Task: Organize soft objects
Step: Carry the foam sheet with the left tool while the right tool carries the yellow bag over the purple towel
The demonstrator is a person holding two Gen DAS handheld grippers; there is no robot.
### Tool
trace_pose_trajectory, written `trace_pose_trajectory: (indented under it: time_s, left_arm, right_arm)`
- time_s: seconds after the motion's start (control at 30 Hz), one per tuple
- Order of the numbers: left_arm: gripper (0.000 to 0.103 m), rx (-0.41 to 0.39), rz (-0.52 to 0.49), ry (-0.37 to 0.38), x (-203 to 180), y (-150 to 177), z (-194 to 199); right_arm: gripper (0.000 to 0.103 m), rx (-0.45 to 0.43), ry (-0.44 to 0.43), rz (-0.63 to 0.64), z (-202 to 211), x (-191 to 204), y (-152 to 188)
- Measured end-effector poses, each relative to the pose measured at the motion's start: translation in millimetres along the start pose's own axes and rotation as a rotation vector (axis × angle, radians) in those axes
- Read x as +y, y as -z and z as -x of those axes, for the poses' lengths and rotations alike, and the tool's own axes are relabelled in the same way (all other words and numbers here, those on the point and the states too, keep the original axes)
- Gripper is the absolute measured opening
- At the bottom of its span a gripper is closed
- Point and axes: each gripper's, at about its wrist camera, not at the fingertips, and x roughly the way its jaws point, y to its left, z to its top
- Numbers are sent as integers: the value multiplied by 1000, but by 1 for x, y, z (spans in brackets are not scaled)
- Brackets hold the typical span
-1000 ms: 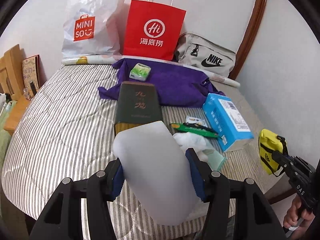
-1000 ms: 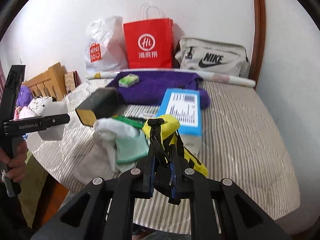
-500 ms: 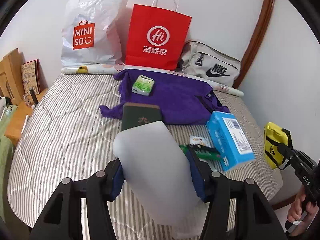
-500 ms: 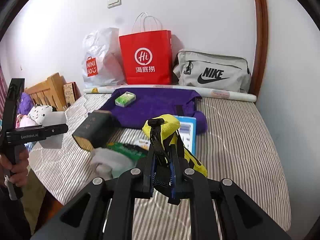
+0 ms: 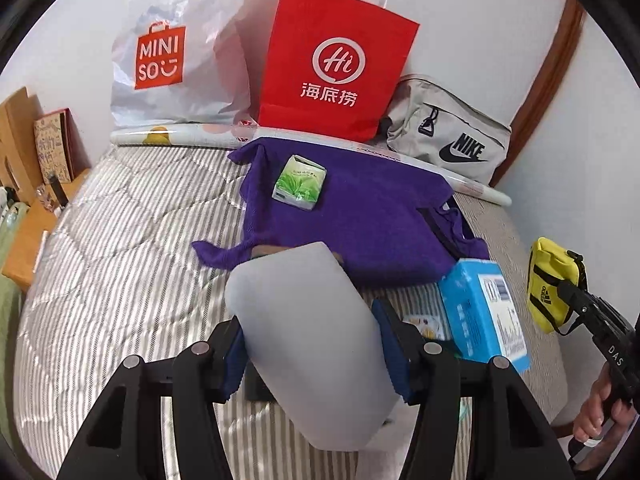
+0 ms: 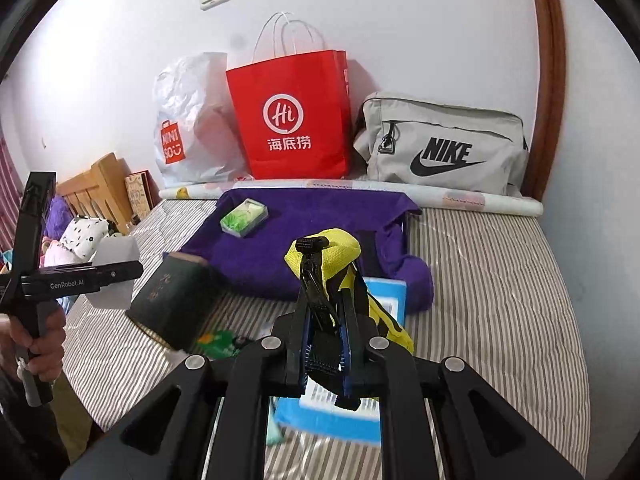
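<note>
Two bags (image 6: 294, 120) stand upright behind purple cloth (image 6: 304, 232)

On bed (image 5: 120, 280): 2 shopping bags – 1 white plastic bag (image 5: 176, 52), 1 red paper bag (image 5: 332, 64); 1 grey Nike bag (image 5: 452, 140); 1 purple cloth (image 5: 368, 208); 1 tissue pack (image 5: 299, 182); 1 blue box (image 5: 480, 316); 1 dark box (image 6: 176, 300). Held: 1 yellow pouch (image 5: 548, 280), 1 white soft block (image 5: 316, 344).

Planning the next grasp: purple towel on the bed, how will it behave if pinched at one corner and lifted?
Likely floppy: the purple towel lies flat with rumpled, curled corners, so it should drape and trail. The green tissue pack rests on it and would probably slide or tumble off. It looks like plush terry, so probably grippy between the pads, and light.
</note>
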Motion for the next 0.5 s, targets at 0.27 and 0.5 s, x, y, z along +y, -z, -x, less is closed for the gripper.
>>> trace_pose_trajectory:
  time_s: [0.27,0.5]
  left_arm:
    - [57,26,24,12,3,-28,-25]
    - [57,64,52,-10,11,-52,-54]
  right_arm:
    - [12,6,-2,-1,-37,-14,-35]
    - [12,14,-18,3,-73,-14,-62]
